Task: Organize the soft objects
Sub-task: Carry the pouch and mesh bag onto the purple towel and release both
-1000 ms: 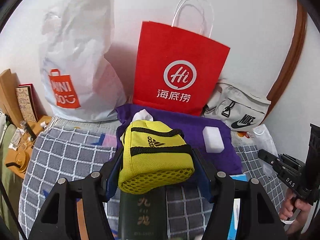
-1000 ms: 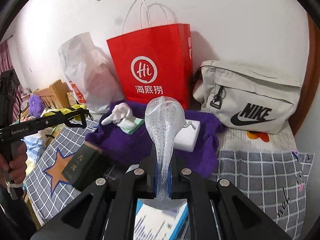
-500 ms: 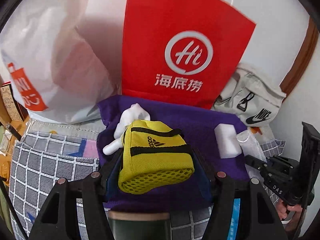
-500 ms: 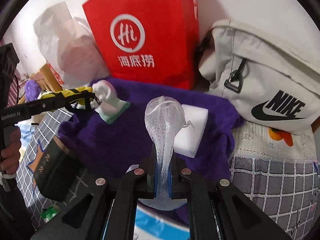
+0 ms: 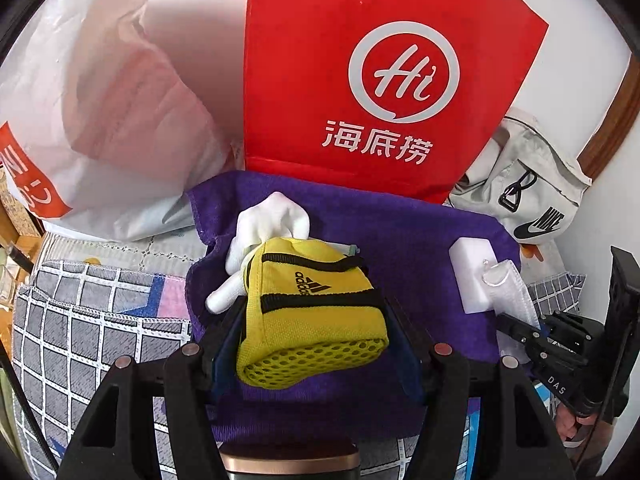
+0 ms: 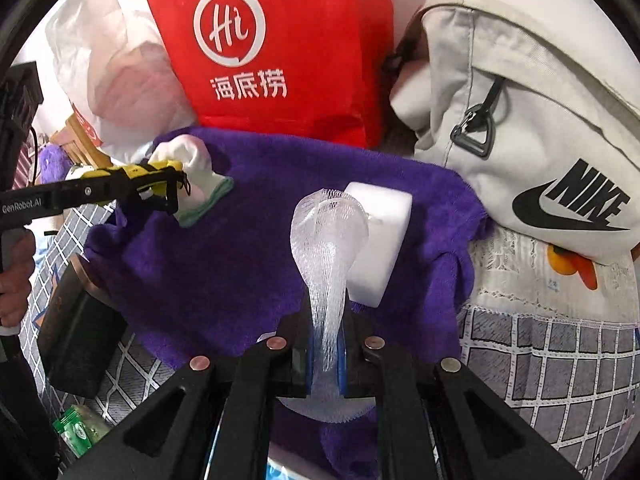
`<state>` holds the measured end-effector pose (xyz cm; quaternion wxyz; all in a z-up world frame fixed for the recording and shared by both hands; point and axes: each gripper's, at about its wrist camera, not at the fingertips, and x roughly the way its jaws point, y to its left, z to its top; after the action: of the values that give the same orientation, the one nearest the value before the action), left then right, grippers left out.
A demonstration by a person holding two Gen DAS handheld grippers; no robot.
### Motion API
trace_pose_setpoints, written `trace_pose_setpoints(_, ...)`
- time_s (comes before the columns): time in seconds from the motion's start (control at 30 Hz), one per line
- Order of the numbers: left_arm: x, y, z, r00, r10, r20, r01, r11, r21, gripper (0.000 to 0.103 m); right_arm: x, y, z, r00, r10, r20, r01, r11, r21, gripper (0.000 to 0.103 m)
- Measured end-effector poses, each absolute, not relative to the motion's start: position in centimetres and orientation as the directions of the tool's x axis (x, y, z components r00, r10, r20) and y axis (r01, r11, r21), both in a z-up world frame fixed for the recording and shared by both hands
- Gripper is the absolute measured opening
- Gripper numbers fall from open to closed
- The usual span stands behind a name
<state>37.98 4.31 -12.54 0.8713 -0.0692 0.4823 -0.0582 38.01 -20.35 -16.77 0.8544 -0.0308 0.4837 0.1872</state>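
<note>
Over the last second both carried items have advanced over the purple towel [image 5: 400,240]. The left hand-held gripper [image 5: 312,344] clamps the yellow pouch [image 5: 312,312], the white glove [image 5: 272,220] at its 11 o'clock; the right hand-held gripper [image 6: 325,354] pinches the white mesh sleeve [image 6: 326,248], the white sponge [image 6: 380,240] touching at 2 o'clock. Release probably follows.

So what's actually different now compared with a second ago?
Both grippers moved forward, in over the purple towel toward the red paper bag. The left gripper carried the yellow pouch up beside the white glove; the right gripper brought the white mesh net up by the white foam block. Nothing was let go, and the towel, glove and block stayed put.
</note>
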Motion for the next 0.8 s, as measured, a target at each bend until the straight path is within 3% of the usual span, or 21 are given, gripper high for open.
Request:
trace_pose_setpoints(0.37,38.4,4.6,-14.3,0.473,-0.2,-0.858,0.051,0.979,-0.2,0.066,38.4,-20.0,-18.0,0.44,0.273,-0.856,-0.354,0.928,0.114,0.012)
trace_pose_setpoints(0.47,38.4,4.7,-14.7,0.461,-0.211,-0.862,0.05,0.976,-0.212,0.067,38.3,-20.0,-17.9,0.444,0.265,-0.856,-0.35,0.931,0.106,0.022)
trace_pose_setpoints(0.53,38.4,4.6,-15.1,0.442,-0.219,-0.87,0.056,0.975,-0.217,0.068,38.1,-20.1,-17.6,0.449,0.268,-0.853,-0.359,0.928,0.102,0.042)
trace_pose_setpoints(0.63,38.3,4.6,-15.4,0.425,-0.214,-0.88,0.049,0.976,-0.214,0.07,37.6,-20.2,-17.2,0.47,0.25,-0.847,-0.367,0.927,0.07,0.058)
trace_pose_setpoints(0.8,37.3,4.5,-15.0,0.423,-0.184,-0.887,0.034,0.982,-0.188,0.076,37.3,-21.0,-16.6,0.467,0.235,-0.852,-0.348,0.935,0.067,0.061)
